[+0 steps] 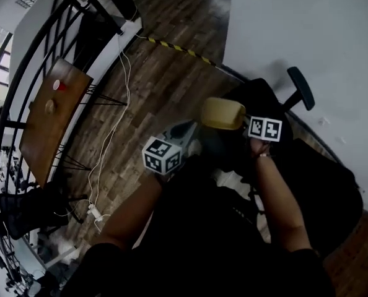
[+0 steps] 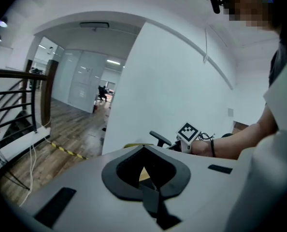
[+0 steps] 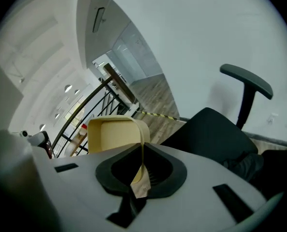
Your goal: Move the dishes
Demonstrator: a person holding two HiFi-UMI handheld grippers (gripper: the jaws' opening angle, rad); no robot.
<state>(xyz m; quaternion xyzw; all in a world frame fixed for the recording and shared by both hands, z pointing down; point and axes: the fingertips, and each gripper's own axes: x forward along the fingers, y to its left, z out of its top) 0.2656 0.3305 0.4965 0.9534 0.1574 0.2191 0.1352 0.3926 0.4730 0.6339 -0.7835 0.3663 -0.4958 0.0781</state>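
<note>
Beige dish (image 3: 115, 134) rim pinched in right gripper (image 3: 141, 173), left gripper (image 2: 148, 180) seemingly closed

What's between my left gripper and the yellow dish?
Nothing. In the head view the short stretch from left gripper to yellow dish is bare; only the black chair lies underneath.

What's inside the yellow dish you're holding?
Nothing that shows: in the right gripper view the yellow dish looks bare inside. Its lower part is covered by the right tongs, which pinch its rim, so that bit cannot be seen.
</note>
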